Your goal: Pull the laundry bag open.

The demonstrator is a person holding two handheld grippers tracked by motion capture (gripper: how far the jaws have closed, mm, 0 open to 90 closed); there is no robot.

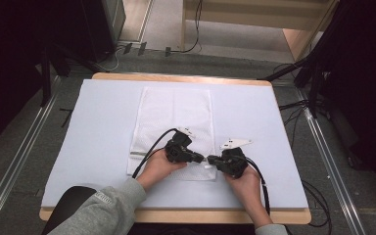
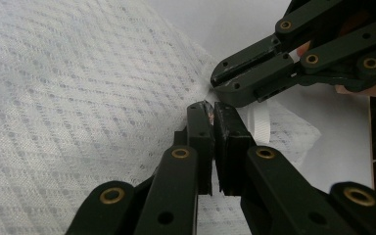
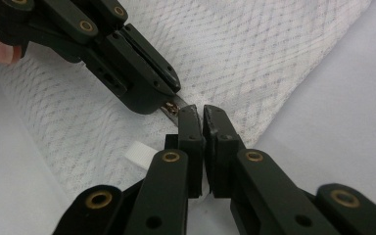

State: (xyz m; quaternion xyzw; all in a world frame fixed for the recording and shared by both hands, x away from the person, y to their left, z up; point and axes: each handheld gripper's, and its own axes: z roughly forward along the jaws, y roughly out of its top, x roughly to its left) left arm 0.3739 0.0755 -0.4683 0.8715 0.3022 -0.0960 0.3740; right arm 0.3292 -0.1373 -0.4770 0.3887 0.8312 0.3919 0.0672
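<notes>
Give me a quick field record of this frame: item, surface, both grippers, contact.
item: white mesh fabric bag, lying flat, long axis running away from the person
surface: pale blue table mat
left gripper: shut, pinching something small and metallic at the bag's near edge, likely a zipper pull
right gripper: shut on the bag's near edge
spacing: gripper tips almost meeting
extra: small white ribbon tab at that edge

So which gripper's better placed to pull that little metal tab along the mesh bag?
Left, probably: the left gripper is shut on the metal tab, while the right gripper is clamped on the mesh bag beside it, anchoring the corner.
</notes>
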